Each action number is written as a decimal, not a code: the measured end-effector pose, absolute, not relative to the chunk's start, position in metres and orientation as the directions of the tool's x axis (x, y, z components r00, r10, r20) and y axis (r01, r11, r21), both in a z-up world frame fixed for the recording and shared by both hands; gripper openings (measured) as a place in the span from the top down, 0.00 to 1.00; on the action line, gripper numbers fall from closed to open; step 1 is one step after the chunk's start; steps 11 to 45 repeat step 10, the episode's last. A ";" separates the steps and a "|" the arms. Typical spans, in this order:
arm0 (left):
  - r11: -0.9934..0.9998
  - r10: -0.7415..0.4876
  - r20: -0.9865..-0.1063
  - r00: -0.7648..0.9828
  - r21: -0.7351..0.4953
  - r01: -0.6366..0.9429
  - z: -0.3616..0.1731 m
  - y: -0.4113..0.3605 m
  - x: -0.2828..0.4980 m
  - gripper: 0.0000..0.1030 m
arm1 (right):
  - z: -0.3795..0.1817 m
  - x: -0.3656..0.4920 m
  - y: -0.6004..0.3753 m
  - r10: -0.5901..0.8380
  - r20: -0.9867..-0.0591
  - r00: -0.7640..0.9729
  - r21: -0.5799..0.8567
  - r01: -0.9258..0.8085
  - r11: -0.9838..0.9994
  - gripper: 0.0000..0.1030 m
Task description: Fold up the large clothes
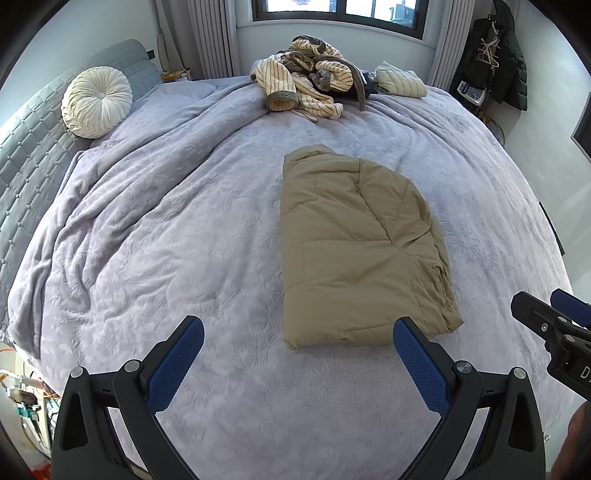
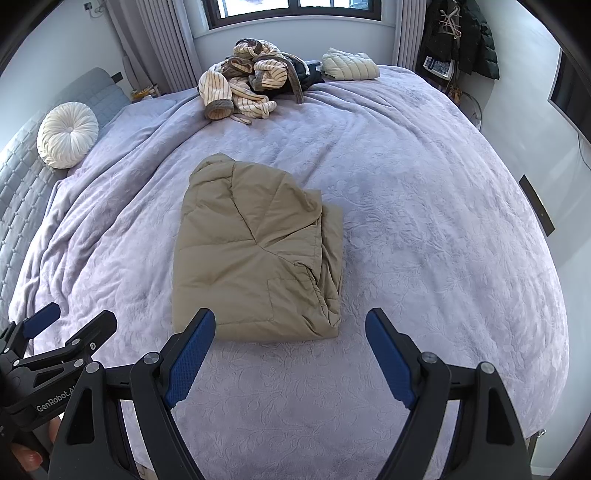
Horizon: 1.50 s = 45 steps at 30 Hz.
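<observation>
A tan padded jacket [image 1: 354,251] is lying folded into a thick rectangular bundle near the middle of the bed, on the lavender embossed blanket [image 1: 184,258]; in the right wrist view the same jacket [image 2: 255,254] is being seen with its layered edges stacked along its right side. Nothing is touching it.

The left gripper [image 1: 298,339] is being held just short of the jacket's near edge, jaws spread wide, nothing between the blue pads [image 1: 417,369]. The right gripper [image 2: 290,332] is likewise being held over the blanket at the jacket's near edge, jaws spread wide and empty. Each gripper is being caught at the border of the other's view.

Farther back, at the far end of the bed, a heap of unfolded clothing is lying: a cream striped robe [image 1: 306,81] tangled with dark items. Just right of it, a pale quilted garment [image 1: 400,83] is lying folded. A round white pleated cushion [image 1: 96,101] is being propped against the grey quilted headboard [image 1: 33,147] at left. A dark coat [image 1: 506,62] is hanging at the far right, beside the window [image 1: 340,11].
</observation>
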<state>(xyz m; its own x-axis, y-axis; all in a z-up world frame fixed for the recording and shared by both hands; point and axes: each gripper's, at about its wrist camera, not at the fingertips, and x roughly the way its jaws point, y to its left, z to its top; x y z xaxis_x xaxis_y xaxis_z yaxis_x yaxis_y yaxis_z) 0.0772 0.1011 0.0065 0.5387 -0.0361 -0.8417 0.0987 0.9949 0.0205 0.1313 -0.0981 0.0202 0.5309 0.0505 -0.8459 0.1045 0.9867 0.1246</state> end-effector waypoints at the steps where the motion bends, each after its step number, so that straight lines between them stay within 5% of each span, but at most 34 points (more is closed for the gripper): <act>1: 0.995 -0.037 -0.842 0.538 0.019 0.099 0.007 0.101 0.078 0.00 | 0.020 0.131 -0.098 0.050 -0.846 0.531 0.125 0.105 0.987 0.17; 45: 0.993 -0.056 -0.836 0.546 0.011 0.120 0.008 0.102 0.084 0.00 | 0.020 0.131 -0.098 0.051 -0.847 0.530 0.124 0.104 0.987 0.17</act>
